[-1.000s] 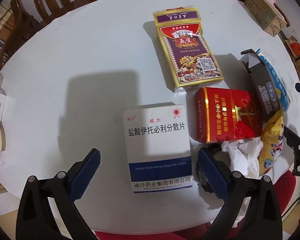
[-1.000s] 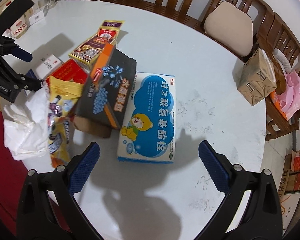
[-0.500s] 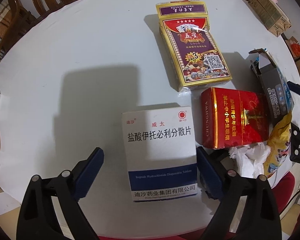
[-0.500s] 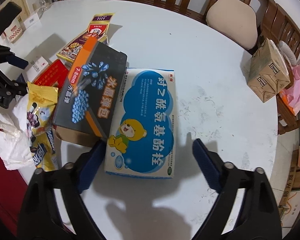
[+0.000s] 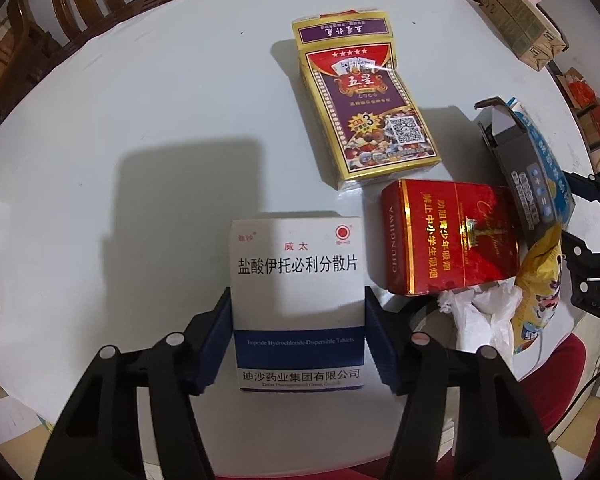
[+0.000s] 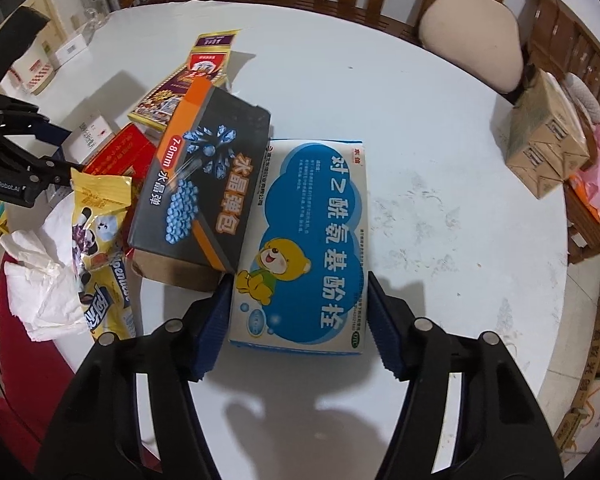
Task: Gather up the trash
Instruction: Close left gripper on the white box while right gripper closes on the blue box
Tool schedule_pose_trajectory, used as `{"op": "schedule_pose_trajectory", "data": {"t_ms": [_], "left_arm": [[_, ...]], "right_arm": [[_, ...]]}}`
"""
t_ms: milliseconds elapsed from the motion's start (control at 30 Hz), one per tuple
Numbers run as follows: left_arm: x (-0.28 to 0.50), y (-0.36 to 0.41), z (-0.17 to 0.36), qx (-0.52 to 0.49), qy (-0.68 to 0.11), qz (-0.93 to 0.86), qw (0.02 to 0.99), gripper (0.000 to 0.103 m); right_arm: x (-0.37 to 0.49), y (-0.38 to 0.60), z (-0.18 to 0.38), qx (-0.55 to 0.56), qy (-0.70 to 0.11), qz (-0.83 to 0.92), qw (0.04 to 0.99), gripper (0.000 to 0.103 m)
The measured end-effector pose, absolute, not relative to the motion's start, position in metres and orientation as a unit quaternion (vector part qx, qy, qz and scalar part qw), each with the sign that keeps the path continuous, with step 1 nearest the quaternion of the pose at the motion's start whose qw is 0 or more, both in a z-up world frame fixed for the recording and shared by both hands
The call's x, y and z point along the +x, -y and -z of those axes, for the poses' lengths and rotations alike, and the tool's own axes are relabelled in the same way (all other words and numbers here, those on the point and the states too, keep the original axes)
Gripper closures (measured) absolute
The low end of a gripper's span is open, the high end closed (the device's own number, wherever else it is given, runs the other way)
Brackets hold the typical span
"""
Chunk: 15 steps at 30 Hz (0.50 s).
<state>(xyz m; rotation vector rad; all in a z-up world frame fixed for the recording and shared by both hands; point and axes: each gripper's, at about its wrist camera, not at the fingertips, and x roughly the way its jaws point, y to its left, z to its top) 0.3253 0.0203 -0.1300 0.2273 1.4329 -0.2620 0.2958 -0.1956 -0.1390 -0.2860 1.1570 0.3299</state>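
My left gripper (image 5: 298,340) is shut on a white and blue medicine box (image 5: 298,280) lying on the white round table (image 5: 160,120); its blue pads press both long sides. My right gripper (image 6: 300,320) is shut on a blue medicine box with a bear picture (image 6: 308,244), pads against both sides. Beside them lie a red cigarette box (image 5: 448,236), a gold and purple card pack (image 5: 368,108), a dark box with blue beads (image 6: 204,192), a yellow snack wrapper (image 6: 100,240) and crumpled white tissue (image 6: 40,292).
Wooden chairs (image 6: 380,12) ring the far table edge, one with a beige cushion (image 6: 472,32). A cardboard box (image 6: 544,148) sits at the right edge. Small boxes (image 6: 44,68) stand at the far left. A red seat (image 5: 552,356) shows below the table's near edge.
Both grippers moved forward around their boxes and closed: the left on the white and blue box, the right on the bear box. The other items stayed put.
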Motion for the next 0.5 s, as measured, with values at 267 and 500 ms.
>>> {"op": "schedule_pose_trajectory", "data": {"t_ms": [267,500], "left_arm": [[0.325,-0.021,0.129,0.098,-0.649,0.114,0.745,0.043],[0.321,-0.035,0.116,0.091,-0.640,0.107,0.755,0.043]], "right_arm": [[0.286,0.207,0.130,-0.144,-0.528,-0.111,0.830,0.041],[0.277,0.222,0.125,-0.123,-0.522,-0.084,0.840,0.042]]}}
